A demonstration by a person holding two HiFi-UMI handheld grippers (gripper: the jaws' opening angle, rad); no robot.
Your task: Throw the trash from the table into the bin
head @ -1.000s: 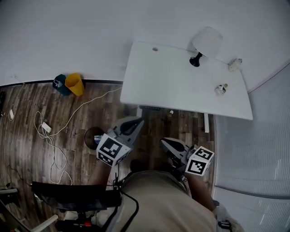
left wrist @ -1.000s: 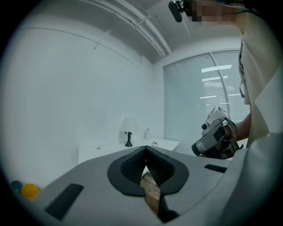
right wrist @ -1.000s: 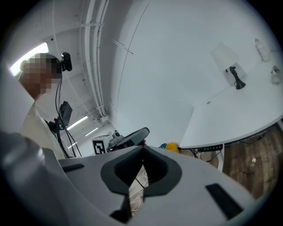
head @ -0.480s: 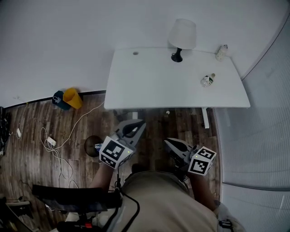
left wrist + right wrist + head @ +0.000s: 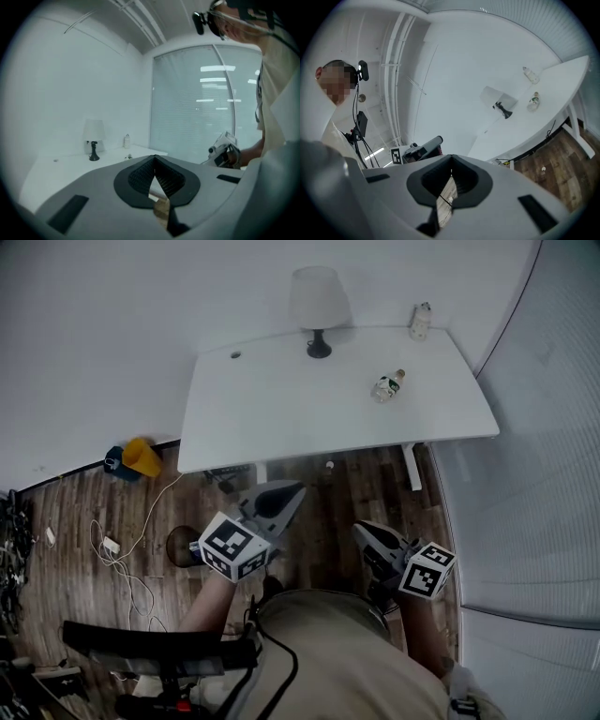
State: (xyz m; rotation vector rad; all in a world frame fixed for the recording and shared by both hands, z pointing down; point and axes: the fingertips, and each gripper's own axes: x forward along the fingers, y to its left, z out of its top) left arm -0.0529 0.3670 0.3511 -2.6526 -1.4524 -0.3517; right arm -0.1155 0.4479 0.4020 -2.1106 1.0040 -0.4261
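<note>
**Both tongs closed on nothing, trash up on the table**

Far left, against the wall: a yellow container tipped over on the wood floor, touching a teal one. Just below them, loose white cables and a dark round thing, partly hidden behind the left gripper's marker cube.

Next, the left gripper, held above the floor short of the table's near edge and pointing toward it. Seen from its own camera: pads meeting at the tips, nothing between them.

Centre, the white table with a lamp at its back edge. Right of the lamp, the trash: a small bottle lying on its side, well apart from a second small bottle standing in the back right corner.

Lower right, the right gripper, also over the floor and clear of the table, well apart from both bottles. Seen from its own camera: pads touching at the tips, only a sliver of floor showing below, nothing gripped.
</note>
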